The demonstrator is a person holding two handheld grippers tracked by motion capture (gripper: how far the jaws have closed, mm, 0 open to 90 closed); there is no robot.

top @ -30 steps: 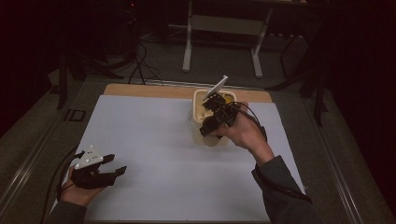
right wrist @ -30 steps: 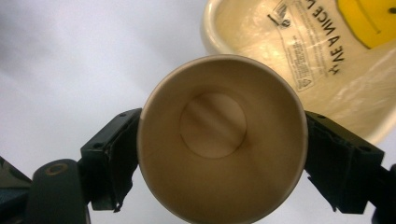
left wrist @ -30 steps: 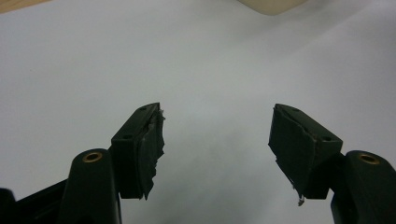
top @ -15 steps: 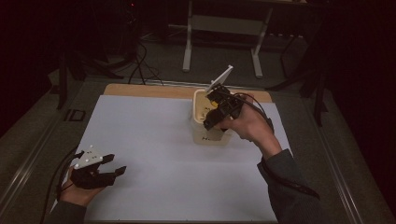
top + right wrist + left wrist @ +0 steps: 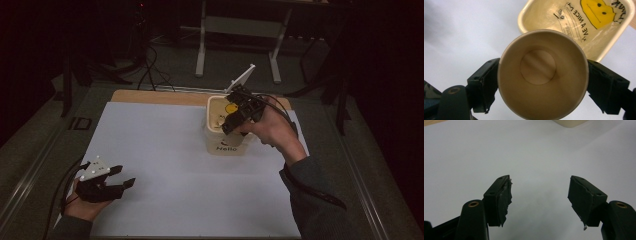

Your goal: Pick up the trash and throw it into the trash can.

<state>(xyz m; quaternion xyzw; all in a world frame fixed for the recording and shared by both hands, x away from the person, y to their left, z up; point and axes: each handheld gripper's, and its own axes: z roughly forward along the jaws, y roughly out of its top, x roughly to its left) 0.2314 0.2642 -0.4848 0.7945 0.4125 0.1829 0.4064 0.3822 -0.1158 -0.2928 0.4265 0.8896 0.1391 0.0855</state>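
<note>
Over a white-topped table (image 5: 165,150), the right gripper (image 5: 541,82) clamps a paper cup (image 5: 541,75) above the cream bin (image 5: 574,30), seemingly for dropping in, while the left gripper (image 5: 540,195) rests wide open and empty.

bin (image 5: 604,47) far corner and its printed lettering, cut off by the frame edge

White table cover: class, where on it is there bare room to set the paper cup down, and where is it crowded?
The white cover is bare between the left gripper and the cream bin, and along its left side. It is crowded at the far right, where the right gripper holds the paper cup by the bin.
</note>
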